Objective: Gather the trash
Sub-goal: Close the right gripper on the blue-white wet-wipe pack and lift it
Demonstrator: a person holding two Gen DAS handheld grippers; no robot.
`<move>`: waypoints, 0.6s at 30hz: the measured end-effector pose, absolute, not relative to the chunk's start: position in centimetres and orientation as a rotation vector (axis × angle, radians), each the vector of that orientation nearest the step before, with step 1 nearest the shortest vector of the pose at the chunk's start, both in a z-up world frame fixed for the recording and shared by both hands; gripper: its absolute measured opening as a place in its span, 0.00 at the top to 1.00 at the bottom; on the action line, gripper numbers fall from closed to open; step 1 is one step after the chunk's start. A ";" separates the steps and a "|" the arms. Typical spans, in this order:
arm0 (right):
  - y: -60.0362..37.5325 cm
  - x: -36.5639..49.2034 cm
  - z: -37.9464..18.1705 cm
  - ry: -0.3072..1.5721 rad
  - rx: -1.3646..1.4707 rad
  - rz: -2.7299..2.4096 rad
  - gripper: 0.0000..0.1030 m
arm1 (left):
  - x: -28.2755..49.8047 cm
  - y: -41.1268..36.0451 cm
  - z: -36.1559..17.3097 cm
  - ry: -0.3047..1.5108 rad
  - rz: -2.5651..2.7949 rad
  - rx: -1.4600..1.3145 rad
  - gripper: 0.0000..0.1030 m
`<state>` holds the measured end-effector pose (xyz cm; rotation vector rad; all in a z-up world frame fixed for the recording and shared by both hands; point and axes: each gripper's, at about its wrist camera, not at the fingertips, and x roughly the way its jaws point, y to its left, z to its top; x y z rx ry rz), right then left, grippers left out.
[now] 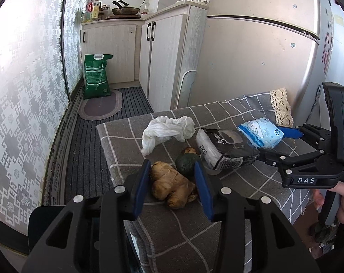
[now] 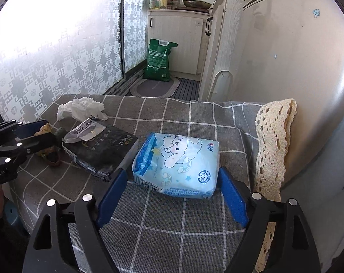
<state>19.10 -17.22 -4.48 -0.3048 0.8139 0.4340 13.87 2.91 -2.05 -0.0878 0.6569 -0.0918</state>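
On the grey checked cloth (image 1: 131,141) lie a ginger root (image 1: 169,185), a dark green avocado (image 1: 187,164), a crumpled white bag (image 1: 167,130), a black-and-white snack packet (image 1: 224,149) and a light blue tissue pack (image 1: 261,134). My left gripper (image 1: 173,173) is open, its blue pads on either side of the ginger, not touching it. My right gripper (image 2: 173,179) is open around the near end of the tissue pack (image 2: 178,163), which rests on the cloth (image 2: 172,227). The black packet (image 2: 99,150) and white bag (image 2: 81,109) lie to its left.
A fridge (image 1: 258,56) stands right behind the table, with a cream lace cloth (image 2: 274,141) against it. White cabinets (image 1: 163,63), a green sack (image 1: 96,77) and an oval mat (image 1: 101,105) are on the striped floor beyond. A patterned wall runs along the left.
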 end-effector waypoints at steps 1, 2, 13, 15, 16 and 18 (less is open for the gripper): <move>-17.0 19.3 -4.6 0.812 -0.313 0.422 0.20 | 13.9 3.0 -2.0 0.655 -0.087 -0.091 0.56; -16.8 19.5 -4.7 0.813 -0.320 0.412 0.20 | 13.9 3.1 -2.0 0.654 -0.084 -0.094 0.56; -17.3 19.9 -4.7 0.825 -0.294 0.429 0.38 | 14.1 2.2 -2.4 0.678 -0.129 -0.070 0.60; -17.3 19.9 -4.5 0.825 -0.284 0.438 0.45 | 14.0 2.4 -2.5 0.686 -0.143 -0.086 0.64; -17.2 19.8 -4.4 0.824 -0.283 0.443 0.47 | 14.0 2.4 -2.5 0.688 -0.146 -0.091 0.64; -17.1 19.6 -4.3 0.823 -0.288 0.449 0.51 | 13.8 2.2 -2.6 0.688 -0.148 -0.089 0.65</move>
